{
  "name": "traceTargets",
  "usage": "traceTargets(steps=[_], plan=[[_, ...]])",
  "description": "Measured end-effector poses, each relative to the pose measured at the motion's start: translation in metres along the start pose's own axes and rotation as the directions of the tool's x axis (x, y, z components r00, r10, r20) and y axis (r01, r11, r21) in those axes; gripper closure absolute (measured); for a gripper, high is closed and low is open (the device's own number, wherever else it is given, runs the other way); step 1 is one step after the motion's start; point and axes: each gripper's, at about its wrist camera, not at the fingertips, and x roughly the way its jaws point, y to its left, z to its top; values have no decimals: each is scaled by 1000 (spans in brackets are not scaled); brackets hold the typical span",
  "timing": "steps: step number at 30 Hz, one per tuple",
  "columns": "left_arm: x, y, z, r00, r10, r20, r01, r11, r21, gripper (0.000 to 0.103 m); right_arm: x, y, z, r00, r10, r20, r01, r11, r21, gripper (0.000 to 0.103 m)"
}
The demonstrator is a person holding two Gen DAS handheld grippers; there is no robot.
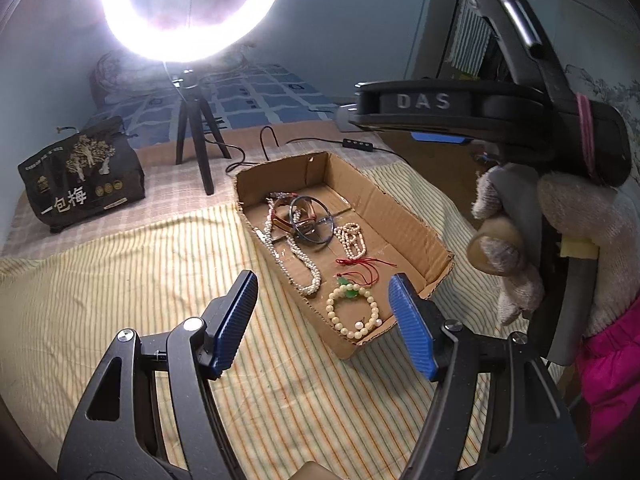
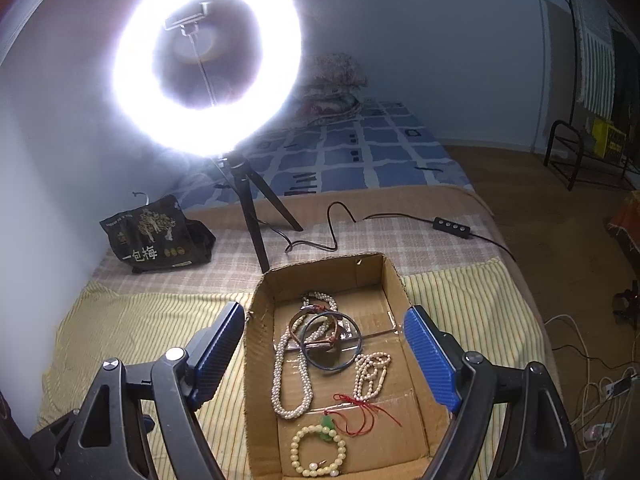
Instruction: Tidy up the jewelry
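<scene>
A shallow brown cardboard box (image 2: pixel 394 296) is set on a yellow striped cloth (image 1: pixel 120 280) spread over the bed, near the cloth's far edge. All the jewelry is seen inside the box. A long white pearl necklace (image 2: pixel 286 376) is laid along the left wall. A round dark blue bangle (image 2: pixel 332 346) is stacked with a brown bangle (image 2: pixel 300 322) toward the far end, on top of part of the necklace. A small bunch of white beads (image 2: pixel 372 374) is placed near the right wall. A thin red cord with a green charm (image 2: pixel 360 410) is spread in the middle. A cream bead bracelet (image 2: pixel 318 452) is laid at the near end.

The left gripper (image 1: pixel 322 320) is held wide apart above the box's near corner, and nothing is between its blue pads (image 1: pixel 236 320). The right gripper (image 2: pixel 324 360) is also spread wide over the box, and nothing is held. A gloved hand (image 1: pixel 568 248) is seen on the right gripper's handle.

The task looks nearly done, since no piece is left on the cloth. The pieces could next be checked, and the tangled bangles and necklace could be pulled apart gently. A slow, careful pinch would be needed for that.
</scene>
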Motion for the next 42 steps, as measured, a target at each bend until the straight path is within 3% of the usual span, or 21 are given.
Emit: traceTargets(steps=[15,28,32,42], plan=[[-60,17,-6,996,24,81,-26,999,23,33,-68,26,-27,994,-82,68,85,996,-41,17],[-103,39,-7,989,44,140,-39,999,-35,33,-122,49,-63,983,-117,145,126,990,-58,4],[-111,47,-8,985,65,159,-58,997,-46,22,-137,49,-73,972,-145,184,155,987,-41,1],[-113,57,-11,979,121,162,-116,993,-38,21,-141,41,-87,963,-176,206,178,984,8,0]])
